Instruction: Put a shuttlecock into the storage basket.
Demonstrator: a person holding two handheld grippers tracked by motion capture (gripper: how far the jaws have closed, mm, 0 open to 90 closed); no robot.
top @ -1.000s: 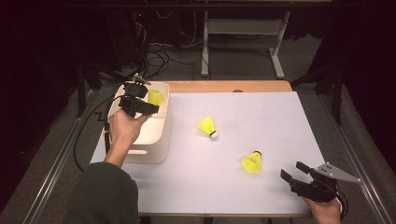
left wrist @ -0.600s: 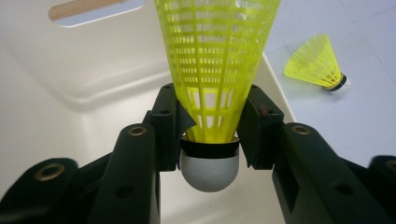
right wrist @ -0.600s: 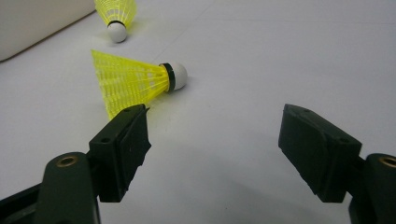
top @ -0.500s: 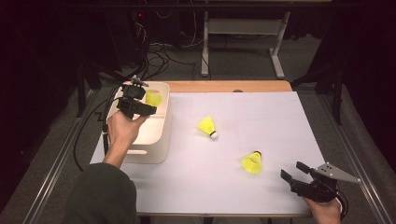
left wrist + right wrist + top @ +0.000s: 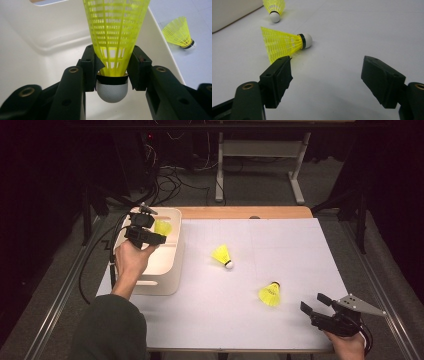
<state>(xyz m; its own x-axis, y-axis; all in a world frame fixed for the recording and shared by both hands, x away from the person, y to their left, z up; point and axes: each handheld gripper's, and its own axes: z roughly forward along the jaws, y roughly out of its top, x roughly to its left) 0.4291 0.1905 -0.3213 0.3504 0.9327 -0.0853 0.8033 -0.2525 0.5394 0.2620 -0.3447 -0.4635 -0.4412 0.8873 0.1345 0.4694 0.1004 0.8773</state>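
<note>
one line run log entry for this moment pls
left tool: shut on shuttlecock over bin | right tool: open, empty | loose shuttlecocks on table: two

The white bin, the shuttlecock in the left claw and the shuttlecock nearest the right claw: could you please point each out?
white bin (image 5: 169, 276), high view, front right wall.
held shuttlecock (image 5: 113, 37), left gripper view, yellow skirt.
nearest shuttlecock (image 5: 280, 43), right gripper view, yellow skirt.

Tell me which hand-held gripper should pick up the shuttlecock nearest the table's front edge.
Right. The right hand-held gripper is open and close to that shuttlecock; the left hand-held gripper already clamps a shuttlecock over the white bin.
</note>
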